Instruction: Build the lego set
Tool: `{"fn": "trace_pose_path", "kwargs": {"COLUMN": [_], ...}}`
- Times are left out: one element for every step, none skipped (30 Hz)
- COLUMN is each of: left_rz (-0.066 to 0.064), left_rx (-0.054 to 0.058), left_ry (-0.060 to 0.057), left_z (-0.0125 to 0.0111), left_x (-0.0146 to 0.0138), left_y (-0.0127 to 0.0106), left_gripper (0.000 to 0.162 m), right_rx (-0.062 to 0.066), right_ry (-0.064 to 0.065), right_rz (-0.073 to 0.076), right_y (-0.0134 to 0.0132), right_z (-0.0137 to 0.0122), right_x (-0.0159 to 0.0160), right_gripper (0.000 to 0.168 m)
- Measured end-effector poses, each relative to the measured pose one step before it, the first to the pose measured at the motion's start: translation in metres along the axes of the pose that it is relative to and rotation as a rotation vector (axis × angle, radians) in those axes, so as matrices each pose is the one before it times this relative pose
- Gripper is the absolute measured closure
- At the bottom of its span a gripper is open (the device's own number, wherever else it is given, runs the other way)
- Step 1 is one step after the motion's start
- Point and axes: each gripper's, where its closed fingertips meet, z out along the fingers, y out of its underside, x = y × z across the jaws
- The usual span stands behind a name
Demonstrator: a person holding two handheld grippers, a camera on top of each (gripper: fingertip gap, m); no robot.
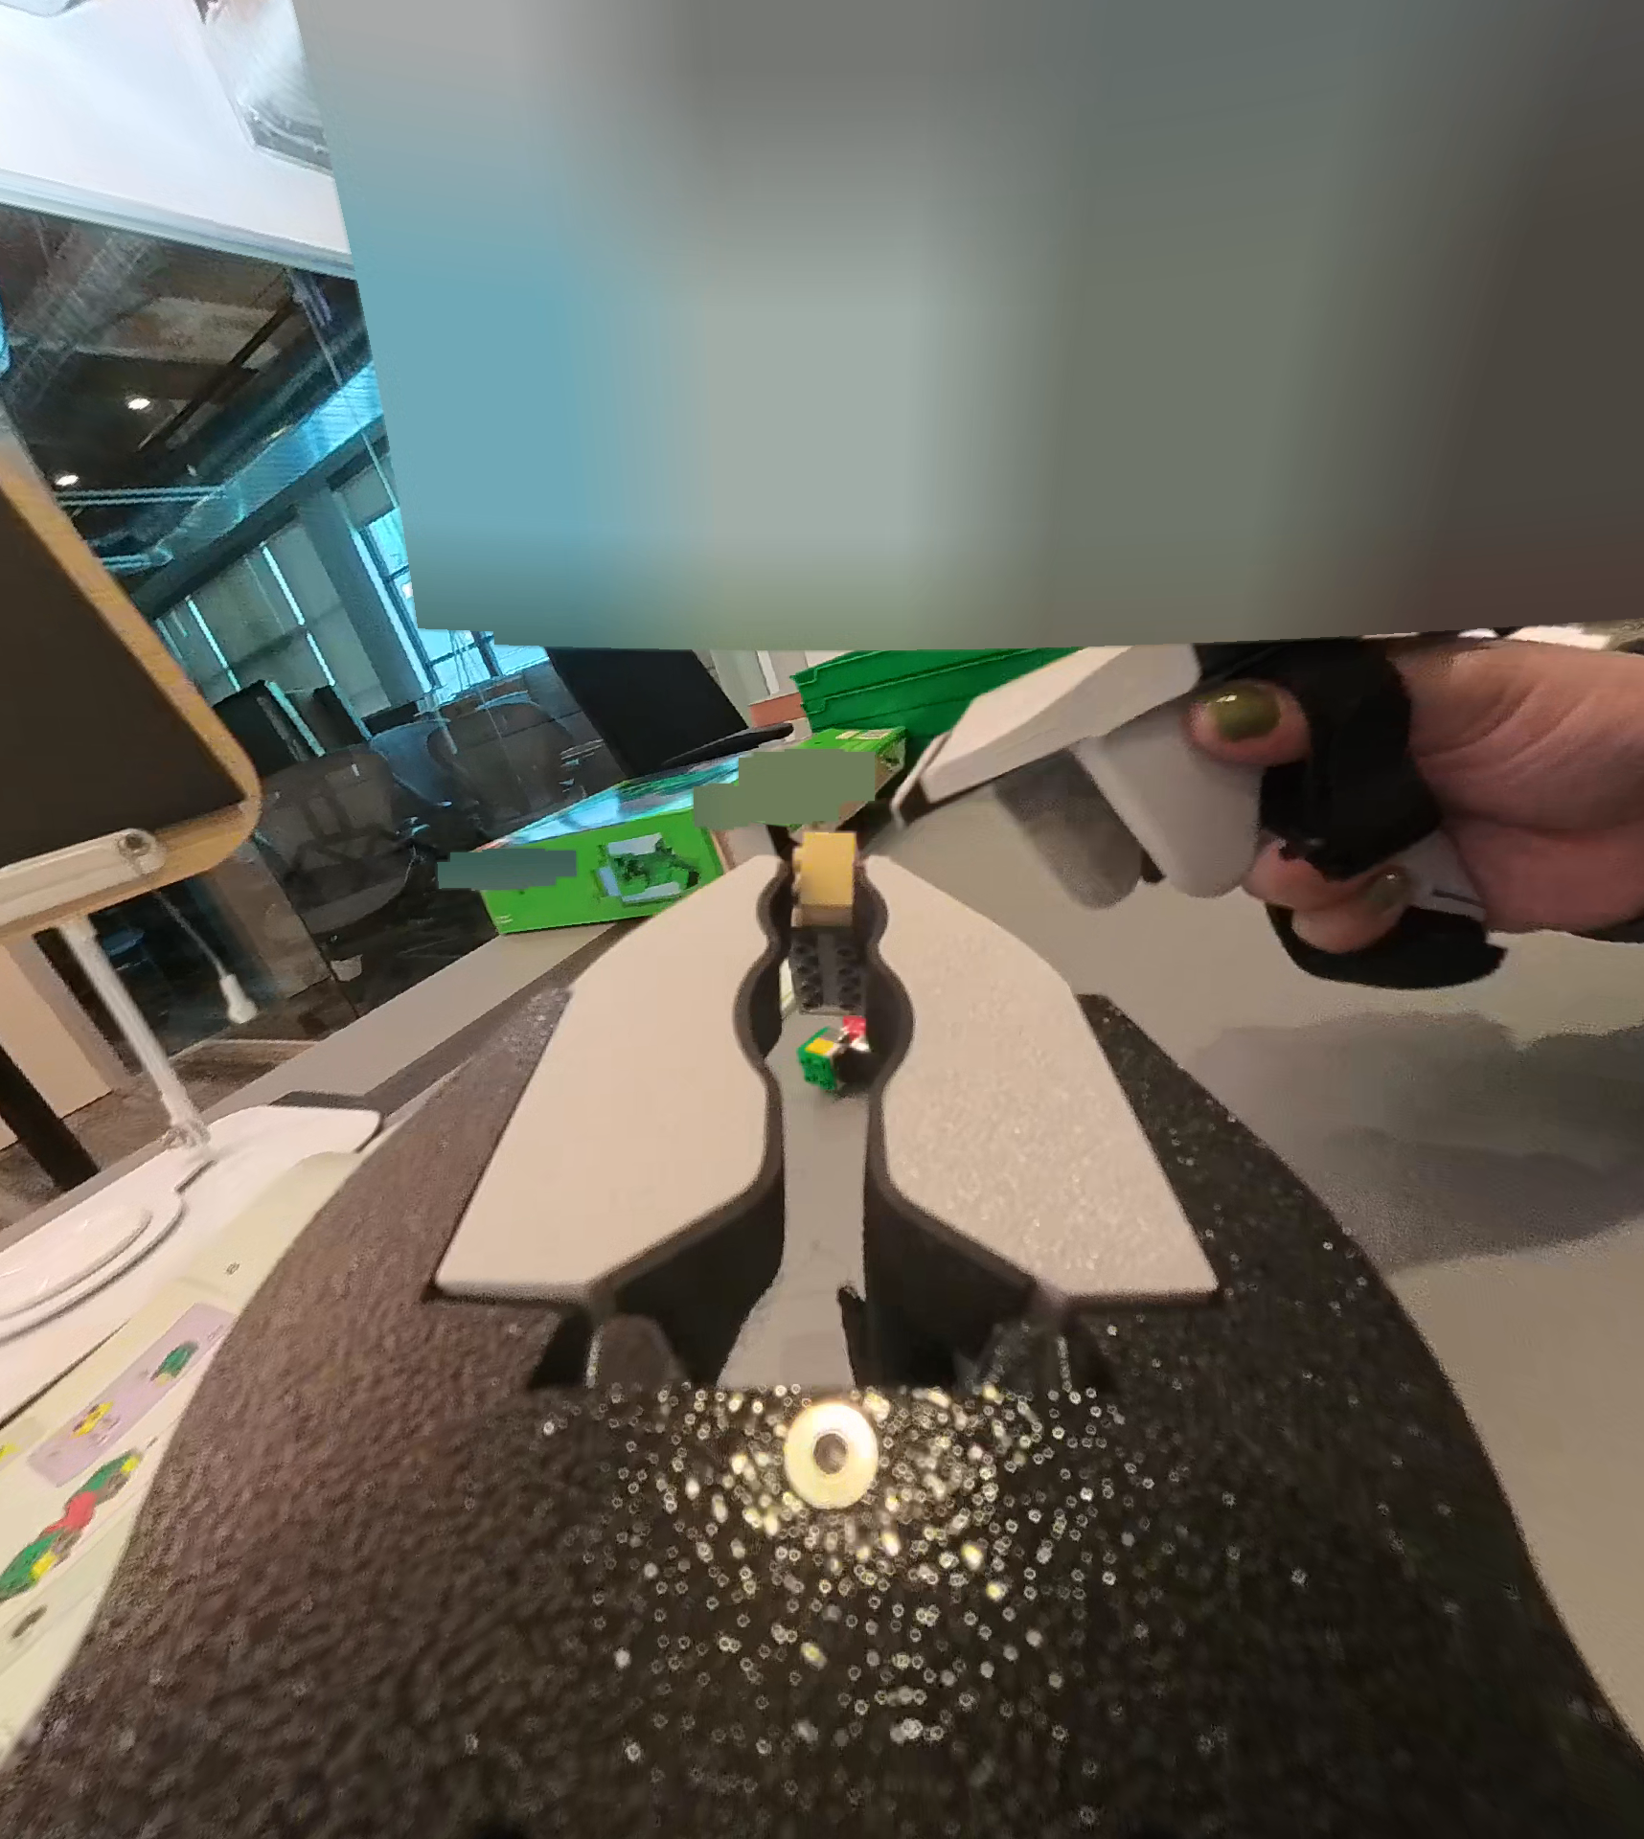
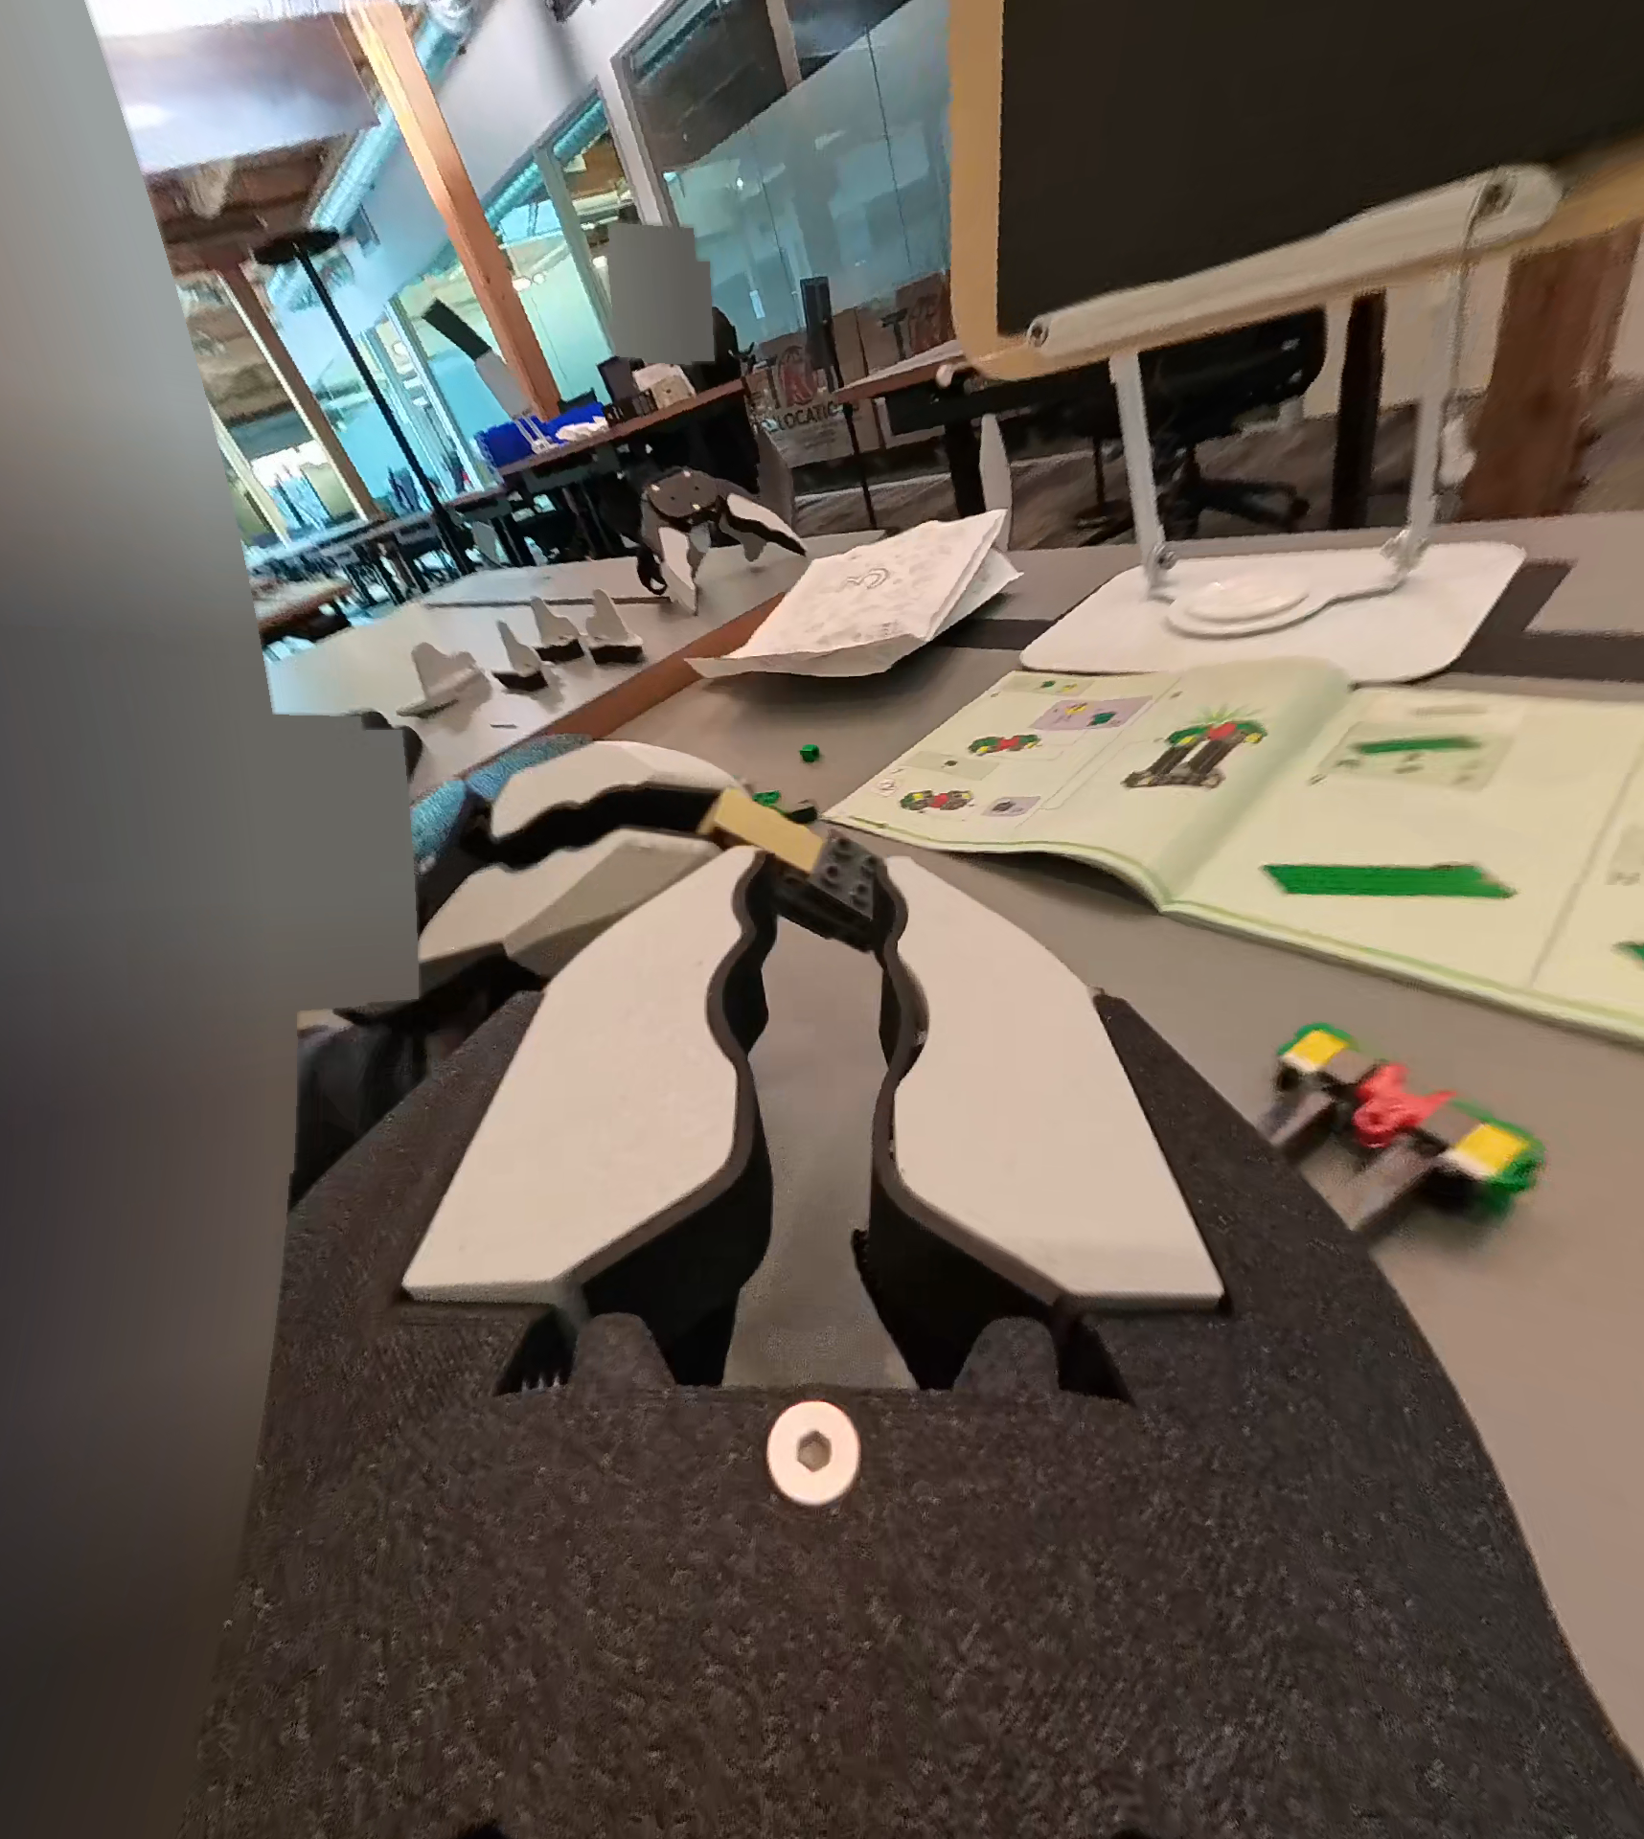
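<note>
My left gripper (image 1: 823, 881) is shut on a tan brick (image 1: 828, 871) at its fingertips. A dark grey studded brick (image 1: 830, 970) sits against the tan one, seen through the finger gap. In the right wrist view my right gripper (image 2: 823, 901) is shut on that dark grey brick (image 2: 843, 891), and the left gripper (image 2: 599, 826) comes in from the left holding the tan brick (image 2: 763, 831) against it. Both are held above the grey table (image 2: 1146, 995). A small green, yellow and red assembly (image 2: 1405, 1120) lies on the table to the right; it also shows in the left wrist view (image 1: 833, 1057).
An open instruction booklet (image 2: 1296, 796) lies at the back right, beside a white stand base (image 2: 1276, 607) holding a dark screen. A crumpled white paper bag (image 2: 878, 607) and tiny green pieces (image 2: 808, 752) lie farther back. A green box (image 1: 599, 866) stands beyond. A hand (image 1: 1545, 796) holds the right gripper. My left and right fingertips are right by each other.
</note>
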Motion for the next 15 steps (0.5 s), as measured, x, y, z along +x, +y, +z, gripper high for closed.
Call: {"fn": "trace_pose_path", "kwargs": {"left_rz": [-0.0078, -0.0069, -0.0047, -0.0024, -0.0013, -0.0008, -0.0005, -0.0014, -0.0019, -0.0005, 0.0004, -0.0003, -0.0027, -0.0057, -0.0084], "left_rx": [-0.0034, -0.0027, -0.0022, 0.0002, 0.0016, 0.0006, 0.0002, 0.001, 0.0017, 0.0025, 0.0027, 0.0014, -0.0002, -0.0004, -0.0003], "left_ry": [-0.0121, -0.0105, -0.0092, -0.0073, -0.0041, -0.0035, -0.0041, -0.0034, -0.0031, -0.0039, -0.0057, -0.0066, -0.0066, -0.0046, -0.0015], "left_z": [-0.00081, -0.00071, -0.00056, -0.00053, -0.00035, -0.00029, -0.00041, -0.00036, -0.00043, -0.00072, -0.00081, -0.00092, -0.0008, -0.00063, -0.00044], "left_x": [-0.0032, -0.00298, -0.00249, -0.00209, -0.00137, -0.00115, -0.00123, -0.00118, -0.0014, -0.00175, -0.00213, -0.00252, -0.00265, -0.00239, -0.002], "left_y": [0.0009, 0.00077, 0.00058, 0.00022, -0.00006, 0.00006, 0.00008, 0.0, -0.00015, -0.00018, -0.00022, -0.00007, 0.00037, 0.00049, 0.00054], "left_gripper": [0.151, 0.152, 0.151, 0.151, 0.151, 0.151, 0.151, 0.151, 0.151, 0.151, 0.151, 0.151, 0.151, 0.151, 0.151], "right_rx": [-0.0053, -0.0228, -0.0491, -0.0693, -0.0888, -0.0999, -0.0801, -0.0596, -0.0397, -0.0215, -0.0219, -0.0244, -0.0203, -0.0127, -0.0027], "right_ry": [0.0075, 0.0101, 0.0198, 0.0094, -0.0149, -0.037, -0.0426, -0.023, 0.0108, 0.0107, 0.001, 0.001, -0.0138, -0.0149, -0.0075], "right_rz": [-0.0561, -0.061, -0.0516, -0.0452, -0.0413, -0.0307, -0.0333, -0.0448, -0.0518, -0.0581, -0.0503, -0.0377, -0.0421, -0.0535, -0.0655], "right_y": [-0.00235, 0.00048, 0.00504, 0.00914, 0.01316, 0.01517, 0.01315, 0.0105, 0.00731, 0.00435, 0.00315, 0.00269, 0.00184, 0.00143, 0.00121], "right_z": [-0.00451, -0.00445, -0.0036, -0.00214, -0.00026, 0.00143, 0.00293, 0.00368, 0.00414, 0.00466, 0.00508, 0.00524, 0.00506, 0.00455, 0.00372], "right_x": [0.00439, 0.00489, 0.00613, 0.00407, 0.00001, -0.004, -0.00623, -0.00493, -0.0011, -0.00185, -0.00337, -0.00277, -0.00414, -0.00329, -0.00114], "right_gripper": [0.149, 0.149, 0.149, 0.149, 0.149, 0.15, 0.15, 0.15, 0.15, 0.15, 0.15, 0.15, 0.15, 0.15, 0.15]}}
